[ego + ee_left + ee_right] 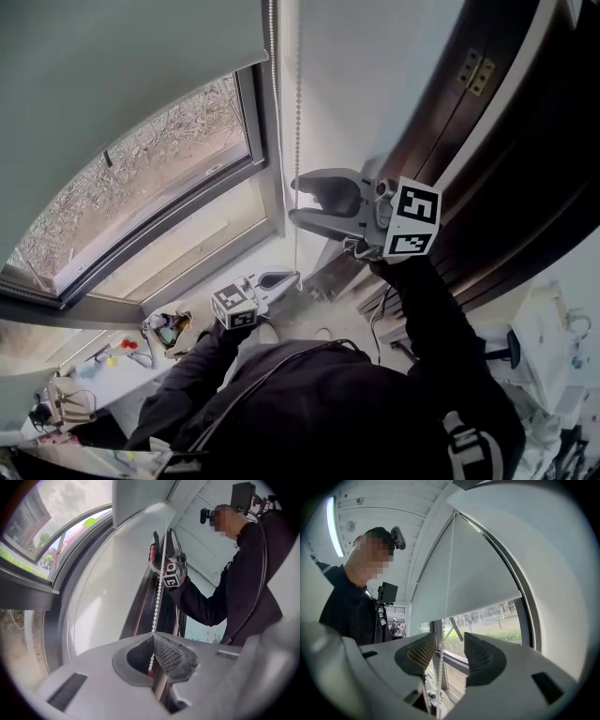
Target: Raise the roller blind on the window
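Held low, the left gripper [277,279] has its grey jaws pressed together on the white bead chain [160,585], which runs taut upward out of them. Higher along the same chain, the right gripper [298,199] stands with its jaws spread. The beads pass between its ribbed pads [480,653], nearer the left one, and neither presses on them. Beyond both, the chain hangs just beside the dark grey window frame [262,131]. The pale grey fabric roller blind [112,66] covers the upper part of the pane, its bottom edge partway down, with grass showing through the bare glass below.
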Tool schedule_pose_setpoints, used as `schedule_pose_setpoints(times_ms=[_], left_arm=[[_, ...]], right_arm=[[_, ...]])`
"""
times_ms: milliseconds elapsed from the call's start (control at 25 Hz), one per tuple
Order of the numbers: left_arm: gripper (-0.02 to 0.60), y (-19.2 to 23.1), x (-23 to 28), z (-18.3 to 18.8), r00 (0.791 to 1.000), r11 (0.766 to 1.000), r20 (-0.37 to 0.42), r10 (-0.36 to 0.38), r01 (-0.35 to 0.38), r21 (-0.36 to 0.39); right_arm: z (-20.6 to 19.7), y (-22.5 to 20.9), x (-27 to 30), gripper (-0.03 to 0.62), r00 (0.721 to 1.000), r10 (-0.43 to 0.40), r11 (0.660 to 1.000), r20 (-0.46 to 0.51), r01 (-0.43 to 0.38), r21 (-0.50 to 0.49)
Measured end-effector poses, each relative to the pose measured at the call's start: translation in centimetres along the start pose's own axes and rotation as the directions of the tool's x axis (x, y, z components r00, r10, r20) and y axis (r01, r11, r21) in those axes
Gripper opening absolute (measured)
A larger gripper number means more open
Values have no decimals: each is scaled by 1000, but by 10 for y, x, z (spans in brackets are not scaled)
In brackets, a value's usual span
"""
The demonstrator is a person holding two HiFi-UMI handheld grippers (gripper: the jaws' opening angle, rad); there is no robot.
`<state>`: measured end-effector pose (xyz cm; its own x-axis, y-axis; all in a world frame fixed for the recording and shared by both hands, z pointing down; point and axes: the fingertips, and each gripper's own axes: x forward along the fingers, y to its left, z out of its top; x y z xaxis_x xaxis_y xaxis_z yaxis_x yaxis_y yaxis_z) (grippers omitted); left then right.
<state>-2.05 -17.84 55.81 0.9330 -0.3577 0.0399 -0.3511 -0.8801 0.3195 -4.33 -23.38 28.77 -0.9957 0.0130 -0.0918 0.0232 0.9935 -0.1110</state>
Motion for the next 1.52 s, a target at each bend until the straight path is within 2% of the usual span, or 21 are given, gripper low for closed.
schedule_pose_setpoints(times_ms=[160, 240, 320, 520, 600, 680, 760, 800, 960, 1080, 1200, 1320, 1520], left_arm=[[6, 7, -2, -6, 1000, 999, -19, 19, -19, 28], [6, 9, -6, -6, 999, 999, -24, 26, -25, 38], [6, 10, -9, -6, 999, 999, -24, 33, -32, 39], [6, 8, -13, -8, 998, 998, -19, 64, -64, 21], [6, 8, -16, -6, 996, 996, 2, 88, -88, -6], [9, 7, -20, -10, 995, 995, -22, 97, -97, 3], [96, 6, -23, -14, 993, 995, -62, 97, -95, 40], [106, 6, -26, -11, 993, 994, -59, 102, -100, 43], [106, 19, -48, 38, 982, 983, 60, 178, -180, 25], [106, 27, -60, 84, 967, 971, 149, 207, -221, 87], [106, 23, -65, 127, 959, 958, 212, 189, -227, 173], [106, 12, -65, 168, 953, 949, 253, 169, -227, 220], [110, -11, -54, 218, 957, 956, 279, 75, -149, 253]], right_arm=[[12, 5, 6, 130, 1000, 27, 1000, 7, -27, -7], [17, 8, 9, 61, 999, 32, 999, 10, -32, -12], [19, 8, 12, 20, 1000, 24, 999, -2, -24, -21], [18, 5, 13, 9, 1000, 13, 1000, -21, -14, -15], [18, 4, 14, 8, 999, -14, 999, -32, 13, -45], [17, 4, 16, 8, 998, -37, 996, -45, 33, -88], [17, 3, 16, 8, 997, -51, 992, -49, 45, -118], [16, 2, 16, 8, 998, -53, 991, -45, 48, -122], [11, -1, 12, 8, 998, -57, 992, -31, 53, -111], [-7, -6, 10, 8, 996, -60, 994, -60, 54, -91], [-36, -7, 9, 8, 995, -56, 998, -83, 53, -42], [-70, -3, 12, 8, 992, -49, 999, -113, 49, -6], [-148, 5, 14, 8, 976, -24, 995, -214, 44, 89]])
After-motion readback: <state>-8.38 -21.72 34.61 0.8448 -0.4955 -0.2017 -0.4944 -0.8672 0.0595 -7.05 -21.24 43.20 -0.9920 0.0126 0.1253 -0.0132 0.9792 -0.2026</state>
